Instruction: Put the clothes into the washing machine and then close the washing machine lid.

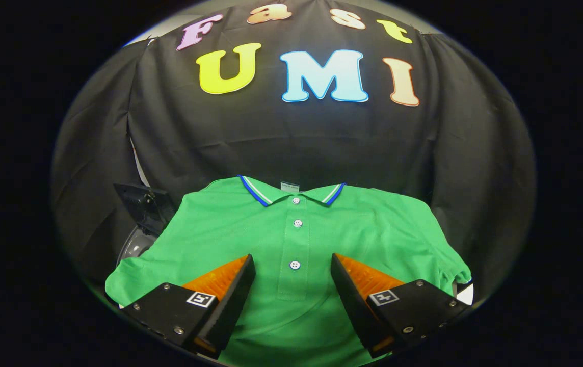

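Note:
A green polo shirt (296,239) lies spread flat, collar away from me, with a blue-and-white striped collar and three white buttons down its placket. My gripper (293,262) hovers over the shirt's lower chest, open, its fingers apart on either side of the placket with nothing held between them. Past the shirt's left sleeve, part of the washing machine (141,224) peeks out: a dark raised lid and a grey curved rim below it. The shirt hides the surface under it.
The black cloth wall (291,137) hangs close behind the shirt and wraps around both sides. A small white patch of the surface (466,294) shows beside the shirt's right sleeve.

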The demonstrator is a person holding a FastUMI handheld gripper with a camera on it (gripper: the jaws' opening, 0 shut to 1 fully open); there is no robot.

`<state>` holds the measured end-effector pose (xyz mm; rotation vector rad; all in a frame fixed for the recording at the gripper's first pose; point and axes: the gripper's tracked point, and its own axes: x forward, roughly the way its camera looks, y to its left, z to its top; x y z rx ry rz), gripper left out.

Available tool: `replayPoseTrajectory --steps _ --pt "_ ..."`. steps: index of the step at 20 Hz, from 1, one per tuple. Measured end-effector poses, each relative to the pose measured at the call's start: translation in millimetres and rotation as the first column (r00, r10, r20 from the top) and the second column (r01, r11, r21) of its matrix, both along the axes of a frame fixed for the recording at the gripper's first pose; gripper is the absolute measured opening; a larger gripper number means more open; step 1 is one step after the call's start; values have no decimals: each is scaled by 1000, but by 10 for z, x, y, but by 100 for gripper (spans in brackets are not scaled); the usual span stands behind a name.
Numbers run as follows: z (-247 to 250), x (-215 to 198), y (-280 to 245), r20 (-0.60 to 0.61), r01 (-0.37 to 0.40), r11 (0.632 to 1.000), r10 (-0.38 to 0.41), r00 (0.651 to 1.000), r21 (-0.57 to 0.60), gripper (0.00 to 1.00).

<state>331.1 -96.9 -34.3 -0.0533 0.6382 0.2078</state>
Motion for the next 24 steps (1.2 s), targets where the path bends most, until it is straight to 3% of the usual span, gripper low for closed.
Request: replayPoseTrajectory --steps 5,7,10,13,18,24 --pt "10 -18 70 -19 30 1000 -30 999 5 78" --pt "10 -24 144 -26 1 1000 -1 1000 6 61" --pt "33 -42 204 -10 -16 1000 16 1000 21 28" --pt "69 -52 197 11 40 996 -41 999 75 1" --pt "282 -86 257 45 101 985 -108 993 142 0" --pt "683 -189 388 150 116 983 -137 979 143 0"
